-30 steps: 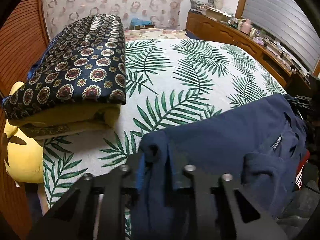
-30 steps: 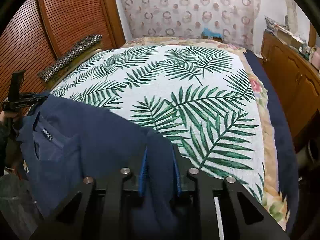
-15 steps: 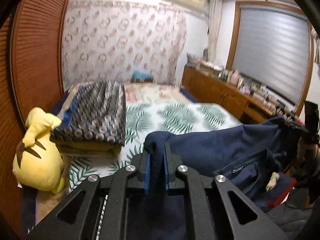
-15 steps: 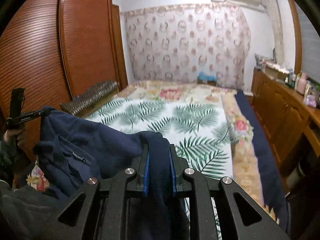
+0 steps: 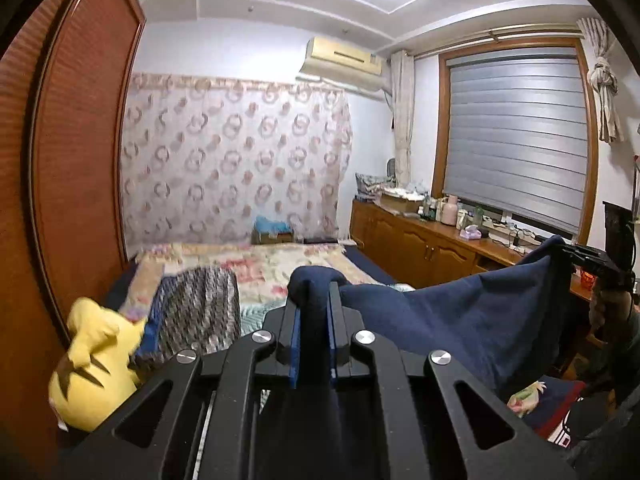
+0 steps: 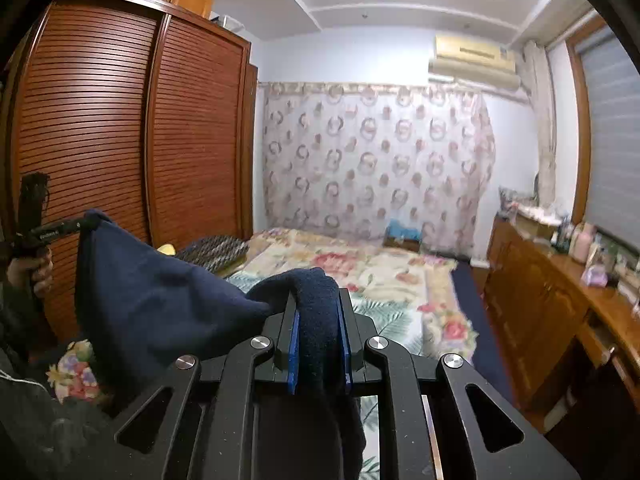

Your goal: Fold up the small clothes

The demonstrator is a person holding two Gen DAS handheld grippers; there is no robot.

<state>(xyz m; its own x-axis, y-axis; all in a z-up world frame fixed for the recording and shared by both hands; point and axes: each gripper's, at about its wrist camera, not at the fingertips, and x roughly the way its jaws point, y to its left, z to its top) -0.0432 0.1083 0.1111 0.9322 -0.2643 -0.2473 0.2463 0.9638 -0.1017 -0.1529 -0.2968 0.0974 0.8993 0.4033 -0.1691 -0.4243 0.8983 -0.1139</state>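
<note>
A dark navy garment (image 5: 460,312) hangs in the air, stretched between my two grippers above the near end of the bed. My left gripper (image 5: 314,300) is shut on one bunched corner, with cloth bulging over the blue pads (image 5: 295,344). In the right wrist view my right gripper (image 6: 318,304) is shut on the other corner of the garment (image 6: 160,300). Each camera sees the other gripper: the right gripper (image 5: 588,260) at the far right and the left gripper (image 6: 60,230) at the far left, each held by a hand. The garment's lower part is hidden below the frames.
The bed (image 6: 372,264) with floral and palm-leaf covers lies ahead. A folded patterned stack (image 5: 200,304) and a yellow plush toy (image 5: 96,364) sit at its left, against a slatted wooden wardrobe (image 6: 120,140). A cluttered wooden sideboard (image 5: 424,240) runs under the blinded window.
Both grippers rose and tipped up from looking down at the bed to nearly level. The navy garment came off the bed cover and now hangs taut between them.
</note>
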